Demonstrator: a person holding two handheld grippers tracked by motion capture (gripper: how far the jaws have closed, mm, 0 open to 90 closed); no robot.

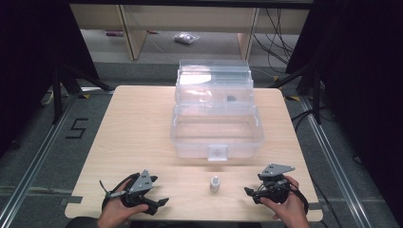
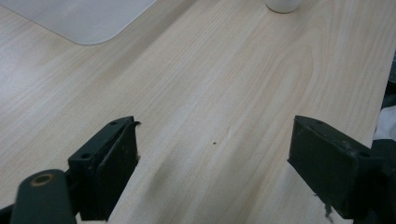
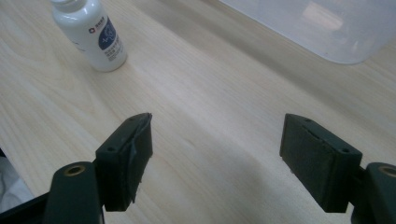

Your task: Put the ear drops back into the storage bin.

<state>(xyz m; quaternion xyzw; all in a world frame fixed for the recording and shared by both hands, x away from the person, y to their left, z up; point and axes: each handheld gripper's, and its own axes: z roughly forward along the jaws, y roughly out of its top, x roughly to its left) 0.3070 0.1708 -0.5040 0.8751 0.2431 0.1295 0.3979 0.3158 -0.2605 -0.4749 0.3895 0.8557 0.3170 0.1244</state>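
Left tongs (image 1: 164,202) rest low on the tabletop (image 1: 138,133), jaws wide apart, holding nothing. At centre, a small white bottle (image 1: 215,183) stands upright near the front edge, just before a clear plastic box (image 1: 216,128) with its lid raised. Right tongs (image 1: 249,191) sit beside it, also wide open and empty. The light bottle could topple if a jaw knocks it while approaching.

Between my left claw (image 1: 161,202) and right claw (image 1: 248,192), low in the high view, the counter (image 1: 138,137) lies bare except for a bottle (image 1: 215,183) at lower centre. Above it an open clear box (image 1: 216,135) blocks the middle; bare strips run along both sides.
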